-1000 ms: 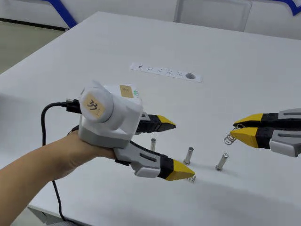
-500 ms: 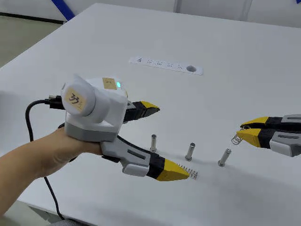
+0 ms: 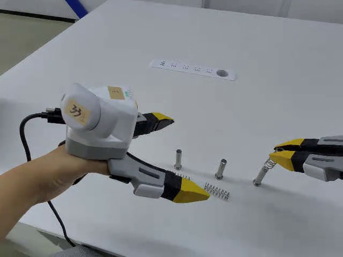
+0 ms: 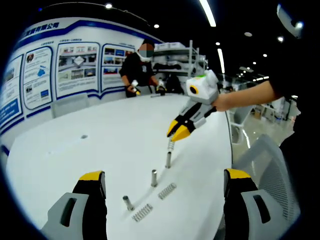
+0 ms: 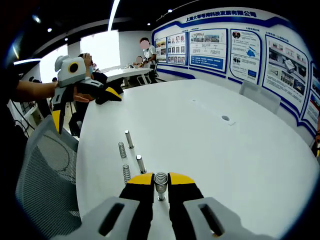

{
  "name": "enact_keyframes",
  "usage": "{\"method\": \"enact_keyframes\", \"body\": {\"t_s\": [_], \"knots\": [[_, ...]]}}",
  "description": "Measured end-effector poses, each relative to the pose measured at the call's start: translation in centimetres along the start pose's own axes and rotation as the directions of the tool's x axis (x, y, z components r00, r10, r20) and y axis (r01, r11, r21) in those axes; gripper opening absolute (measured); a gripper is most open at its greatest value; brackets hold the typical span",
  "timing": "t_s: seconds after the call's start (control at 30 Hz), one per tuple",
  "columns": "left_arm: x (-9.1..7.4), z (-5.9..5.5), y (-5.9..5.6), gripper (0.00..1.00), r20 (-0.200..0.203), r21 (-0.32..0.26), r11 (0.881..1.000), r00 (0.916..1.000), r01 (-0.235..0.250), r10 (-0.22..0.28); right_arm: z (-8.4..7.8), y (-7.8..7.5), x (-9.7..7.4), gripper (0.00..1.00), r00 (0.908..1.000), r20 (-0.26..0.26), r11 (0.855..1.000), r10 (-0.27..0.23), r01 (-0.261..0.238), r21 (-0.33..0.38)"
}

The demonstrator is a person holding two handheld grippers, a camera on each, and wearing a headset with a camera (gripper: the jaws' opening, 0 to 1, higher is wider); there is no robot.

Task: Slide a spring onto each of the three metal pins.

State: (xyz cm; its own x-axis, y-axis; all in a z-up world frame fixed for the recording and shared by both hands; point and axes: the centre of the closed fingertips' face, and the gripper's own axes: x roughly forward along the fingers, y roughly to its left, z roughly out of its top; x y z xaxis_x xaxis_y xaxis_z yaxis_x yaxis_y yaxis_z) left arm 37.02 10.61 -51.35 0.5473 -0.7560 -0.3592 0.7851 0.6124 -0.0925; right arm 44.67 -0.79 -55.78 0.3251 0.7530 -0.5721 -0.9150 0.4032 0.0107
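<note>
Spring (image 3: 271,164) is hanging from my right gripper (image 3: 275,151), whose jaws are pinching its upper coils. Its lower end is meeting the head of the rightmost pin (image 3: 259,179); I cannot tell whether the coils are already over the head. The spring's long axis is running in line with the upright pin, down and away from the jaw tips toward the table (image 3: 241,107). From the right gripper view I am judging that the coming move is a straight push along that axis, since a sideways lean could make the spring buckle or tip the pin.

My right gripper is reaching in low from the right, nearly level. My left gripper (image 3: 188,159) is hovering with its jaws spread wide and empty near the left pin (image 3: 178,159). Beyond it, the middle pin (image 3: 221,168) is standing bare and a loose spring (image 3: 217,191) is lying flat just in front.
</note>
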Motion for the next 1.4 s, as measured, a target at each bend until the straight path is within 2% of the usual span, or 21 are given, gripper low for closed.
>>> {"method": "enact_keyframes", "body": {"t_s": [0.1, 0.2, 0.57, 1.0, 1.23, 1.4], "knots": [[0.0, 0.3, 0.2, 1.0, 0.013, -0.009, 1.0, 0.9999, -0.004, 0.004, -0.2, 0.0, 0.1, 0.11, 1.0, -0.002, 1.0, 0.0, 0.0, 0.001], [0.1, 0.0, 0.4, 1.0, 0.0, -0.008, 1.0, 1.0, -0.009, 0.009, -0.6, 0.0, 0.3, 0.11, 0.9998, -0.02, 1.0, -0.001, 0.0, -0.011], [-0.2, -0.8, 0.5, 1.0, -0.021, -0.019, 1.0, 0.9997, -0.015, 0.014, -0.8, 0.2, 0.8, 0.11, 0.9998, -0.016, 1.0, 0.01, -0.01, -0.004], [-0.3, -1.0, 0.5, 1.0, -0.024, -0.036, 0.999, 0.9995, -0.019, 0.018, -2.0, 0.2, 1.9, 0.11, 0.9982, -0.058, 1.0, 0.012, -0.013, -0.017], [-0.3, -1.2, 0.5, 1.0, -0.028, -0.036, 0.999, 0.9995, -0.017, 0.016, -3.3, 0.5, 2.9, 0.11, 0.9949, -0.1, 0.998, 0.009, -0.014, -0.055], [-0.3, -1.6, 0.3, 0.99, -0.04, -0.038, 0.999, 0.9991, -0.015, 0.013, -4.3, 0.4, 3.5, 0.11, 0.9919, -0.127, 0.998, 0.004, -0.011, -0.057]]}}
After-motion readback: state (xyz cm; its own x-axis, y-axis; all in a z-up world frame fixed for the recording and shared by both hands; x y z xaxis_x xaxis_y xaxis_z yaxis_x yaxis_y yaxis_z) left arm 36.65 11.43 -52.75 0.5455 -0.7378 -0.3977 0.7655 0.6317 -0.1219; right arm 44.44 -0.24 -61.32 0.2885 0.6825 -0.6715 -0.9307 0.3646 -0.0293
